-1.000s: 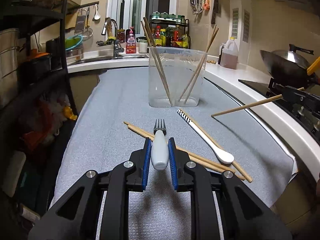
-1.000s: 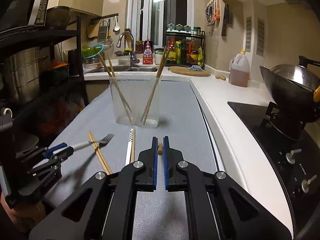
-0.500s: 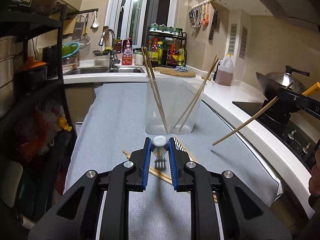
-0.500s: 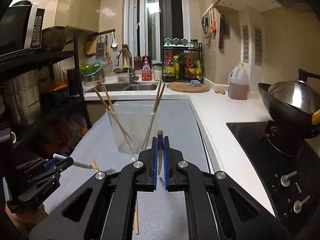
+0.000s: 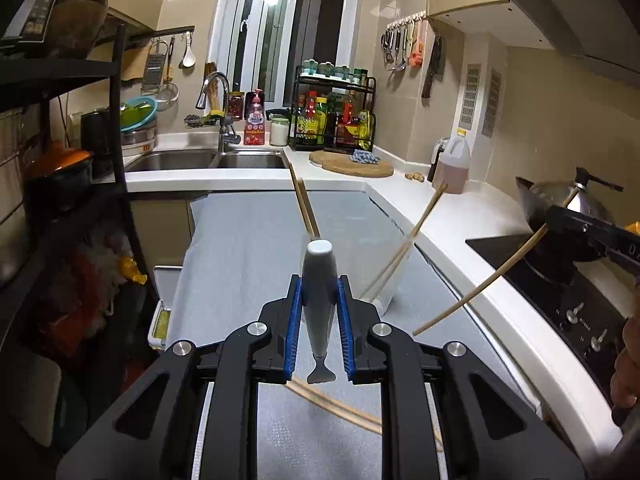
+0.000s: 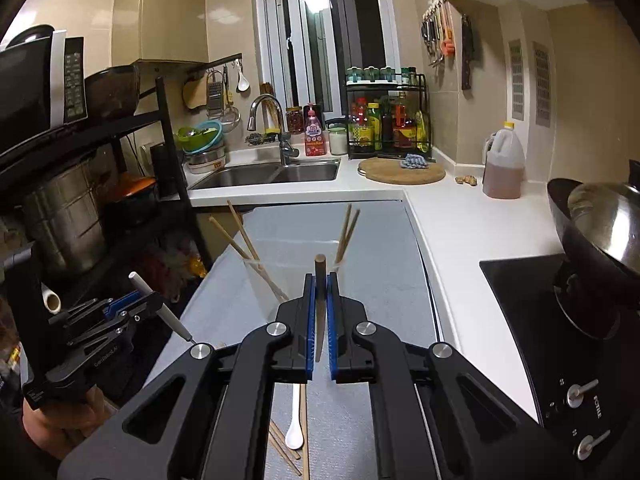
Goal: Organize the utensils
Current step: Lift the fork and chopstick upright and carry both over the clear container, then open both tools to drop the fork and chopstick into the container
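Observation:
My left gripper (image 5: 318, 320) is shut on the fork's white handle (image 5: 318, 280), held upright with the tines pointing down, above the grey mat. It also shows at the left of the right wrist view (image 6: 132, 308). My right gripper (image 6: 319, 320) is shut on a wooden chopstick (image 6: 319, 304), held upright; in the left wrist view that chopstick (image 5: 480, 280) slants at the right. The clear container (image 6: 296, 268) stands ahead on the mat with several chopsticks (image 6: 248, 252) leaning inside. A white spoon (image 6: 295, 428) and loose chopsticks (image 6: 304, 432) lie on the mat below.
A grey mat (image 5: 248, 248) covers the counter. A sink (image 6: 272, 172) lies at the back, a black shelf rack (image 6: 120, 184) at the left. A wok (image 6: 592, 220) sits on the stove (image 6: 532, 320) at the right. An oil jug (image 6: 503, 164) and cutting board (image 6: 400, 170) stand behind.
Both grippers have risen and tilted. The fork left the mat and now hangs tines down. The right chopstick has swung from level to upright, nearer the container.

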